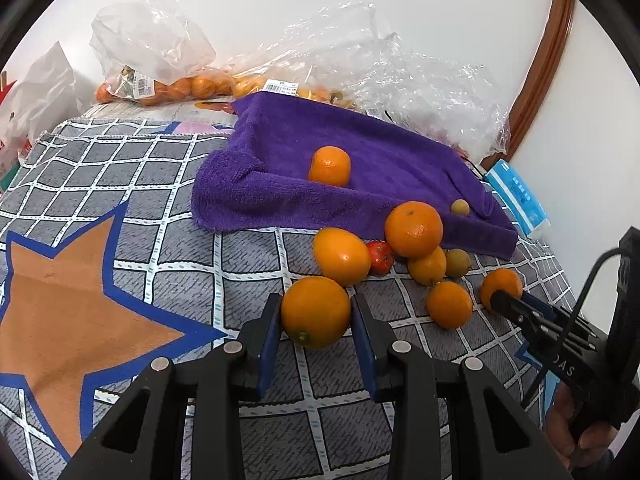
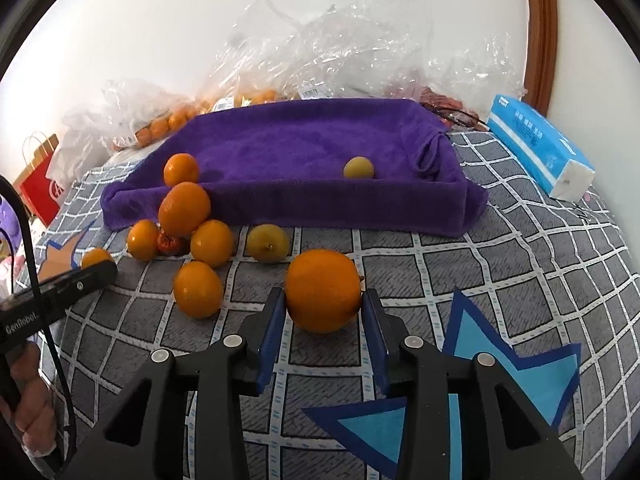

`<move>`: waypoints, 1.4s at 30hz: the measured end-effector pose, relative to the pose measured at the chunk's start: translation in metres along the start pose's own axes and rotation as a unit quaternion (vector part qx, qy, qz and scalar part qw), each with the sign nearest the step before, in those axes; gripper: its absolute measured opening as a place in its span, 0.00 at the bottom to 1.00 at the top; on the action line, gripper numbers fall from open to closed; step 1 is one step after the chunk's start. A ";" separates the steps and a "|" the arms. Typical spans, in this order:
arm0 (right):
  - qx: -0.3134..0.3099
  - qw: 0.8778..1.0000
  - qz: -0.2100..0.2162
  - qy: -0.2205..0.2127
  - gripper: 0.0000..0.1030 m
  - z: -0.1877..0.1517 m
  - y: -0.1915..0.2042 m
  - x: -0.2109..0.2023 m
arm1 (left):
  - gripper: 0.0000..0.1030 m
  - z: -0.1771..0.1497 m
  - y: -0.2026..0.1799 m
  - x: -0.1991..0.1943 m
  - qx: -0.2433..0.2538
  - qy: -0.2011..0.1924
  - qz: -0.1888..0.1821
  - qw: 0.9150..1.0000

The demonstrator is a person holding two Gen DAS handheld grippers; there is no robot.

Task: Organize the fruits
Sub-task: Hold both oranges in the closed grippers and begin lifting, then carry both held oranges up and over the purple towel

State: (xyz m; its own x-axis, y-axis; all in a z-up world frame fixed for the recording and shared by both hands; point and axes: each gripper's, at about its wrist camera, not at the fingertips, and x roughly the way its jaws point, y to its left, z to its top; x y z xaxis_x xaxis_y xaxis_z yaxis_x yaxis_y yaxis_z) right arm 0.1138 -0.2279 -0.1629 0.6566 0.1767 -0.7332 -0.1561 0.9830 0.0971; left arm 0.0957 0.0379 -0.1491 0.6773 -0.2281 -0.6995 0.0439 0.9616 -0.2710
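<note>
An orange [image 1: 315, 312] with a green stem end is pinched between the blue-padded jaws of the left gripper [image 1: 316, 320], just above the grey checked cloth [image 1: 160, 208] with star shapes that covers the surface. In the right wrist view, a second round orange [image 2: 323, 290] is seen between the jaws of the right gripper [image 2: 324, 312]; the left pad is touching it, while a thin gap is visible at the right pad, so the jaws stand slightly spread around it as it rests on the cloth. A loose cluster of oranges [image 1: 414, 229], a small red fruit [image 1: 379, 257] and a greenish fruit [image 1: 457, 263] is gathered at the front edge of a purple towel-draped tray [image 1: 360, 140]. One orange [image 1: 330, 166] and one small yellow-green fruit [image 1: 460, 207] are lying inside the tray. Clear plastic bags of fruit [image 1: 160, 80] are piled behind it, against the wall. A blue tissue pack [image 2: 540, 148] is lying to the right of the tray.
</note>
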 end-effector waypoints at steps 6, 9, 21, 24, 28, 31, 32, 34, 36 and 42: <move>0.016 1.000 0.005 -0.007 0.37 0.002 -0.003 0.001 | 0.31 0.000 0.001 0.001 0.000 0.001 -0.005 1.000; 0.022 1.000 0.009 -0.017 0.37 0.002 -0.005 -0.004 | 0.31 0.000 0.000 -0.001 0.004 -0.004 -0.007 1.000; 0.010 0.999 0.008 -0.040 0.27 0.002 0.005 -0.024 | 0.31 0.006 0.001 -0.012 -0.006 -0.017 0.007 1.000; -0.005 0.999 0.003 -0.047 0.25 0.006 0.010 -0.027 | 0.31 0.010 0.002 -0.018 -0.017 -0.014 -0.001 1.000; -0.021 0.999 -0.015 -0.043 0.28 0.004 0.014 -0.018 | 0.31 0.009 0.005 -0.022 -0.024 -0.012 0.002 1.000; -0.017 0.999 -0.015 -0.043 0.31 0.003 0.010 -0.016 | 0.31 0.008 0.009 -0.022 -0.031 -0.006 0.002 0.999; -0.012 0.999 -0.017 -0.039 0.36 0.003 0.007 -0.014 | 0.31 0.008 0.011 -0.021 -0.034 -0.002 0.001 0.999; -0.006 0.999 -0.021 -0.031 0.43 0.002 0.003 -0.010 | 0.31 0.008 0.013 -0.020 -0.042 0.004 -0.001 0.999; 0.001 0.999 -0.024 -0.021 0.45 0.002 -0.002 -0.005 | 0.31 0.009 0.014 -0.019 -0.043 0.007 0.000 0.999; 0.016 0.999 0.003 0.030 0.50 -0.003 -0.010 0.009 | 0.31 0.014 0.009 -0.021 -0.040 0.006 0.000 0.999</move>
State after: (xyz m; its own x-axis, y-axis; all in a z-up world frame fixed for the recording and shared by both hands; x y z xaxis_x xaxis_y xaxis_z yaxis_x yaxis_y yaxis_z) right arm 0.1190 -0.2358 -0.1720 0.6103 0.1801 -0.7714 -0.1363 0.9832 0.1217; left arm 0.0917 0.0540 -0.1277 0.6689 -0.2303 -0.7068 -0.0156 0.9462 -0.3231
